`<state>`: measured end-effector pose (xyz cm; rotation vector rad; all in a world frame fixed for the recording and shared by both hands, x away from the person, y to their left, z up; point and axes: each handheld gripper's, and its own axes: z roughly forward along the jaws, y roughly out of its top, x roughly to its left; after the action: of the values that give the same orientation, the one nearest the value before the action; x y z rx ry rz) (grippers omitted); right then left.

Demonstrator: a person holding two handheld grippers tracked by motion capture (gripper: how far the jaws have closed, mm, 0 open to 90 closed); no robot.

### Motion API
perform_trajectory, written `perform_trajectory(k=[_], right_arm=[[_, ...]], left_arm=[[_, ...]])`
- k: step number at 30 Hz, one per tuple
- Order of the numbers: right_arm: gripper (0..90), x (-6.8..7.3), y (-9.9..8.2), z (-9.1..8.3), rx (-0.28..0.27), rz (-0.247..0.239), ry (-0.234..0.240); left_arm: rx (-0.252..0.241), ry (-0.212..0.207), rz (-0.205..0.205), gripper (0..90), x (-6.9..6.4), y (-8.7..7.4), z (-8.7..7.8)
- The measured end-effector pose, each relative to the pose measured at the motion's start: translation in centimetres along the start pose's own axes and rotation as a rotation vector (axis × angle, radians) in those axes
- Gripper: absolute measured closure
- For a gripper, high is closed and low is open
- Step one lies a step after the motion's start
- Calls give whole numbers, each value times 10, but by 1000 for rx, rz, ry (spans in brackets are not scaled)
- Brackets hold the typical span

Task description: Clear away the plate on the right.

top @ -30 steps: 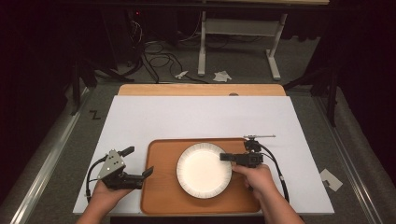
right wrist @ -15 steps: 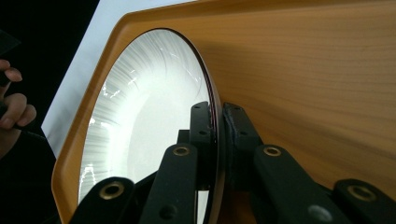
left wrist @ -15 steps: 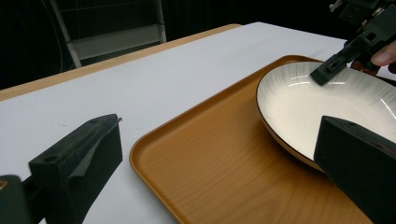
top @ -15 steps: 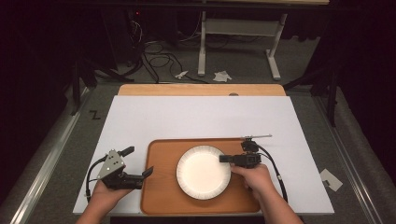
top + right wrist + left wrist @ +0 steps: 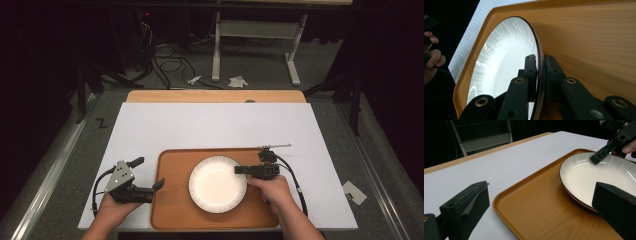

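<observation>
The right gripper [image 5: 244,170] is clamped on the right rim of the plate [image 5: 217,185], one jaw above the rim and one below it, as seen low centre in the right gripper view; an edge pinch is probably used because a flat plate offers no other purchase. The plate sits in the middle of the wooden tray [image 5: 175,200], lower centre of the high view, with the right hand [image 5: 270,187] just behind the gripper. The left gripper [image 5: 148,174] is held at the lower left, jaws spread wide and empty, one jaw over the white table cover [image 5: 210,125] and the other over the tray's left edge; judged to be waiting, or lined up to steady the tray. Whether the plate's bottom is touching the tray cannot be told. Nothing else is seen on the table, so no obstacle is judged apart from the tray's raised lip. Cables and table legs [image 5: 216,50] are seen on the floor at the upper frame, well apart.
</observation>
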<state>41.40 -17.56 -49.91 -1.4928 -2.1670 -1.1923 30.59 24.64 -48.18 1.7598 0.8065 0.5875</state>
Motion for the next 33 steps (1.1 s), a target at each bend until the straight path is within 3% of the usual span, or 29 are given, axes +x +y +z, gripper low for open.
perform_trajectory(k=[11,20,28,33], right_arm=[[806,-1,-1,3,16,-15,-33],[711,-2,-2,7,41,-32,-48],[665,-1,-2,6,38,-50,-47],[591,1,-1,1,18,-71,-61]], left_arm=[[0,-4,3,20,0,0,0],[-1,-4,3,20,0,0,0],[-1,-5,5,20,0,0,-1],[1,-4,-2,20,1,0,0]])
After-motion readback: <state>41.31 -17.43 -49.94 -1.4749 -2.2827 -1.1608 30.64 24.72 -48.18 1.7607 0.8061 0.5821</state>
